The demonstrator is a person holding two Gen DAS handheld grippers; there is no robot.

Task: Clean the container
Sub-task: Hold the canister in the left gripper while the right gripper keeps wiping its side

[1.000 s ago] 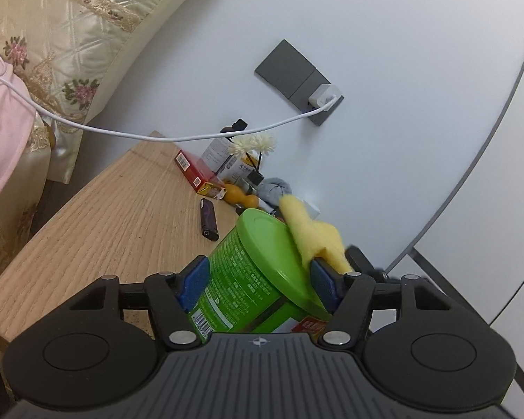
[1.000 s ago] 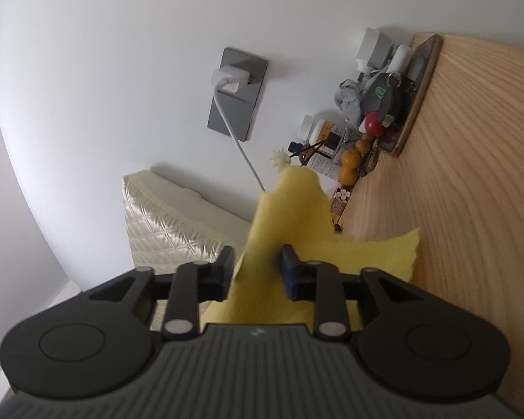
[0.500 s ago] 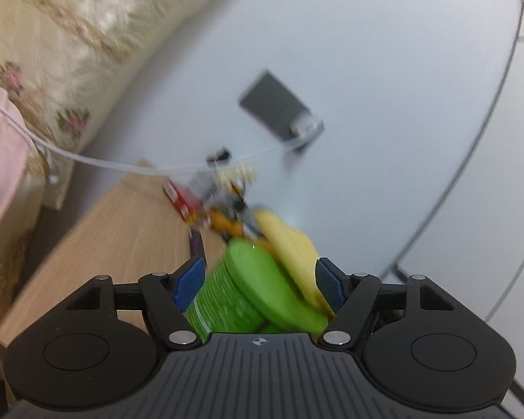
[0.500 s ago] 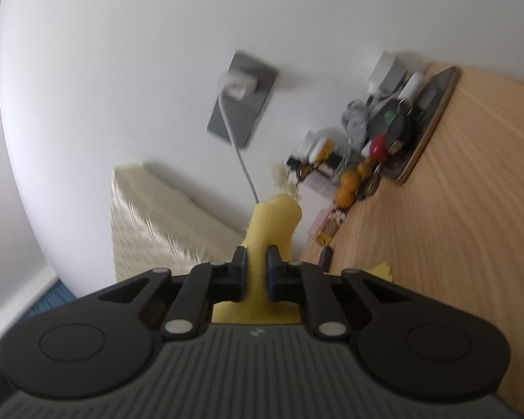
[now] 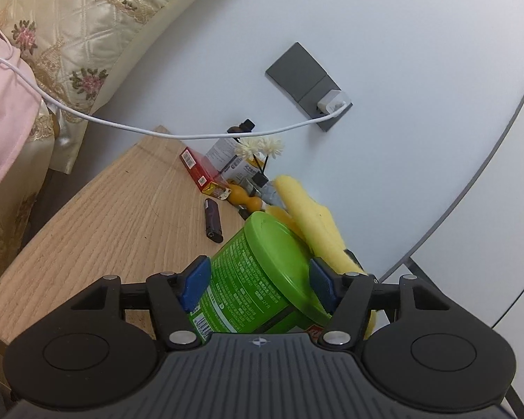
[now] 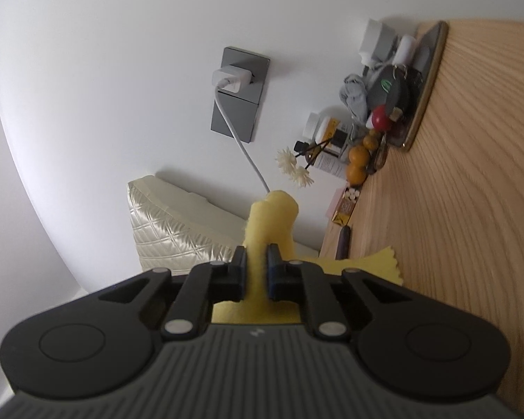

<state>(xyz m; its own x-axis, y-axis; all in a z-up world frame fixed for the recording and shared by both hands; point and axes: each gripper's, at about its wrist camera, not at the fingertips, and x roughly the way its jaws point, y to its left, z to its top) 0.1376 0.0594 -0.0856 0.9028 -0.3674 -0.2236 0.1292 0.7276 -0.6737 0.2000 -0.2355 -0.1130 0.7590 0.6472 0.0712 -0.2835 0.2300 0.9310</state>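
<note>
Left gripper: jaws closing on the green container, one blue pad on the labelled side wall, the other at the rim of the green lid. The container is tipped, lid facing up and away, held above the wooden tabletop. Judgement: gripped across its width so the lid face stays exposed for wiping.

Right gripper: jaws pressed together, pinching a folded yellow cloth. A rolled nub sticks out past the fingertips; the loose remainder hangs below. Judgement: bunched this way to give a firm wiping tip. In the left wrist view the cloth lies just beside the lid's far edge; contact cannot be confirmed.

Count: one container, one cloth, two grippers.

Outward, along the wall: one dark lighter, one red box, two white dried flowers, several small orange fruits, number unclear. One wall socket with one white charger; its single cable sags toward quilted bedding. Judgement: wiping has barely begun or is about to.
</note>
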